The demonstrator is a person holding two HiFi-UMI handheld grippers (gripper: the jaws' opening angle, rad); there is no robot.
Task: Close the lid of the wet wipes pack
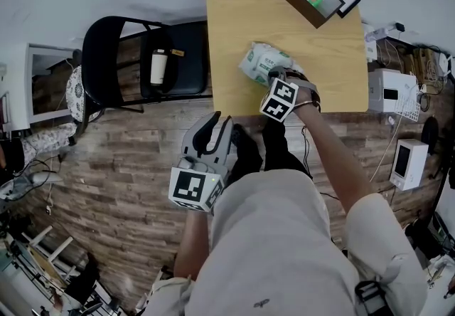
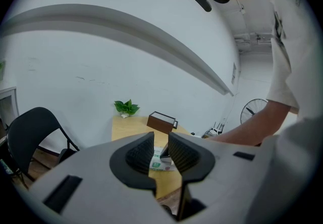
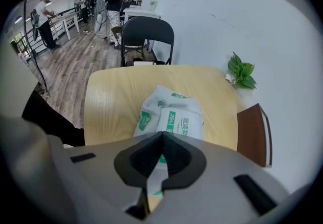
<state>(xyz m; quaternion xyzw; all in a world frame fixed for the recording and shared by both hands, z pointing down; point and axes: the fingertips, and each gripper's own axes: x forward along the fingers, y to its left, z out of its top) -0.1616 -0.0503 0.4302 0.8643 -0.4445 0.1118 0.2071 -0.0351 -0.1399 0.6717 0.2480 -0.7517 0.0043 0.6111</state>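
The wipes pack [image 3: 171,114] lies flat on the table [image 1: 242,16], in the half nearest the person and about midway between the two side edges. The right tongs [image 3: 162,134] are squeezed fully together with nothing between them, tilted steeply down over the pack's near end. The left tongs [image 2: 161,140] are held back off the table's near edge, parted by a narrow gap and empty.

The step looks like pressing the lid flap down with the closed tips. To do it well, I would lay the tips on the flap's free end and rub along its length toward the hinge side, so that the seal takes all round. The pack is soft and light, so a hard sideways push may slide or buckle it. A straight downward press should be safer, and the idle left tongs could steady the far end. From here I cannot tell whether the flap is already sealed flat.

The wrapper is white with green print. "75%" reads clearly, and the rest is too small.
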